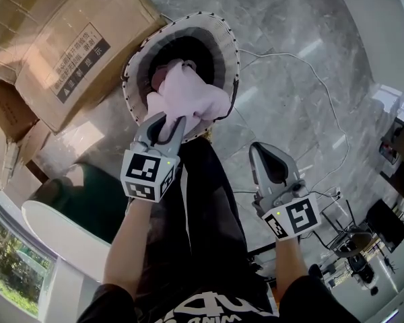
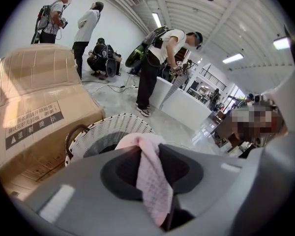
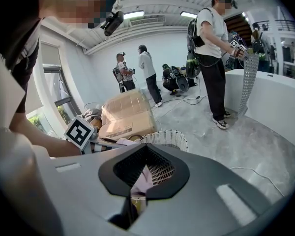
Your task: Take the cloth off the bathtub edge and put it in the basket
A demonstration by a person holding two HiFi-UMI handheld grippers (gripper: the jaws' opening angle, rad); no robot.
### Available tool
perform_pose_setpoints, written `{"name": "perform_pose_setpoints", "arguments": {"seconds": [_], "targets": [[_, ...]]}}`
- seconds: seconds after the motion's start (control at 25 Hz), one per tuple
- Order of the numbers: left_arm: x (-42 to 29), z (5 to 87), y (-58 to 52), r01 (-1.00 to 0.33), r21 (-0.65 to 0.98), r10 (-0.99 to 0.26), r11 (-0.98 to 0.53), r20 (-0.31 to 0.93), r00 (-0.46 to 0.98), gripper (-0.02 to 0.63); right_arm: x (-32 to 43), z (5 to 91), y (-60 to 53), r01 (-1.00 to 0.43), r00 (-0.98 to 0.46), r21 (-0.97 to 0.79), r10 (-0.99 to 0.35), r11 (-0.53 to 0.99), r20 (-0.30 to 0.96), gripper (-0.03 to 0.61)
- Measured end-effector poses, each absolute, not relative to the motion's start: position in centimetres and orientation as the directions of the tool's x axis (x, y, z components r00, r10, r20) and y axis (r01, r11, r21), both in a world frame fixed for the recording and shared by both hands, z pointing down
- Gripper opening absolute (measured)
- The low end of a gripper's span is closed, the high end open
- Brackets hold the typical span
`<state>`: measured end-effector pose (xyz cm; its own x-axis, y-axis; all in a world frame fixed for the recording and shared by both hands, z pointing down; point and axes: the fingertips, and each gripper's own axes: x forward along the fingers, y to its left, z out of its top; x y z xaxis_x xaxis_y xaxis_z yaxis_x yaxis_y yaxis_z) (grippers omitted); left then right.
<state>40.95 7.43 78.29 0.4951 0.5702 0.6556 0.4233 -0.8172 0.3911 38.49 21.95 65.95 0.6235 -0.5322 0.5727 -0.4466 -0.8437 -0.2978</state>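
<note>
Over the near rim of the white woven basket [image 1: 230,42], your left gripper [image 1: 167,123] is clenched on the pink cloth [image 1: 188,93]. The left gripper view shows a fold of it pinched between the 2 jaws and trailing back toward the camera. The bulk of the cloth hangs beyond the jaw tips, bunched in the basket mouth against the dark interior; whether it reaches the bottom cannot be told. The basket stands on the grey marbled floor [image 1: 289,19], just right of a large cardboard box [image 1: 74,46] with a printed label. Your right gripper [image 1: 261,152] sits to the right and nearer to you, apart from both basket and cloth. Its jaws are closed together with nothing between them; cloth and basket show only beyond them. 1 white cable [image 1: 303,62] runs across the floor right of the basket. Several people stand at the far side of the room.
</note>
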Motion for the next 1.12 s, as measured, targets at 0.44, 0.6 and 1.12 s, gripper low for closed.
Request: {"name": "perform_pose_setpoints", "arguments": {"seconds": [0.44, 0.6, 1.12], "targets": [[41.5, 79.1, 6.8, 0.446, 0.34, 0.55, -0.828, 0.648, 0.528, 0.086, 37.9, 67.2, 22.4, -0.429, 0.619, -0.305, -0.523, -0.85, 0.586, 0.009], [41.6, 79.2, 7.0, 0.449, 0.341, 0.55, -0.826, 0.66, 0.512, 0.087, 38.0, 67.2, 22.3, -0.428, 0.622, -0.306, -0.522, -0.851, 0.584, 0.009], [40.4, 75.7, 5.6, 0.416, 0.368, 0.551, -0.832, 0.642, 0.533, 0.058, 37.0, 66.0, 20.9, -0.439, 0.601, -0.325, -0.543, -0.838, 0.587, 0.009]]}}
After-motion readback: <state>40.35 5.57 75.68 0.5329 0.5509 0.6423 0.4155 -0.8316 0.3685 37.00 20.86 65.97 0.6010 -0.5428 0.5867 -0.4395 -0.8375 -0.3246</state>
